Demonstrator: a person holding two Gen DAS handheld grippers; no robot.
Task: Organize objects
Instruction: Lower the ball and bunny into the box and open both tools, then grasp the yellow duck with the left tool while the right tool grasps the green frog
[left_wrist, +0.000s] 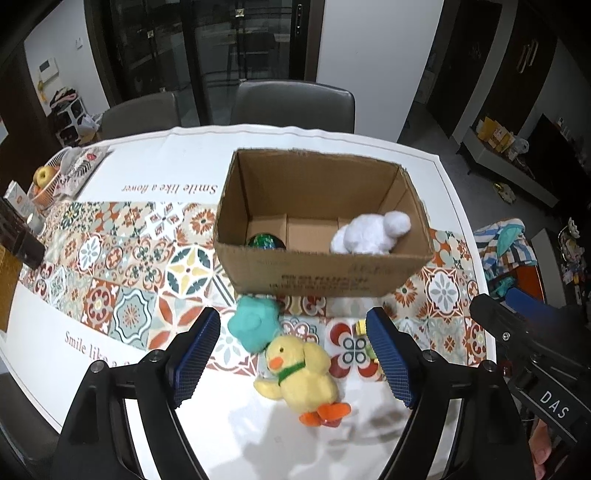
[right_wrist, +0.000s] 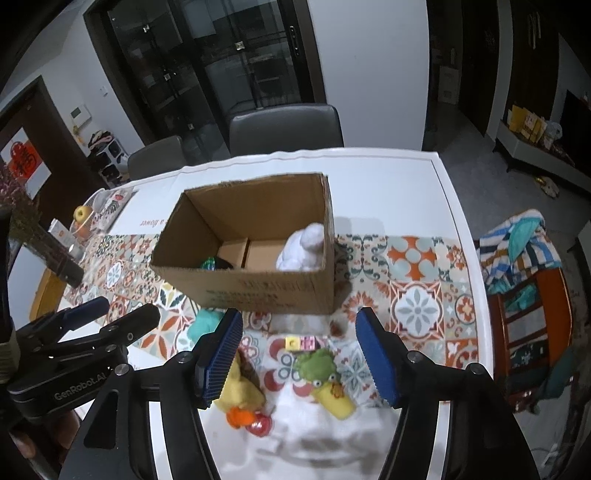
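An open cardboard box stands on the table. Inside lie a white plush toy at the right and a dark green ball at the left. In front of the box lie a yellow plush duck, a teal plush, a green and yellow frog toy and small yellow and pink blocks. My left gripper is open above the duck. My right gripper is open above the frog toy.
A patterned runner crosses the white table. A fruit basket and a dark vase stand at the left. Two grey chairs stand behind the table. A wooden chair with clothes stands at the right.
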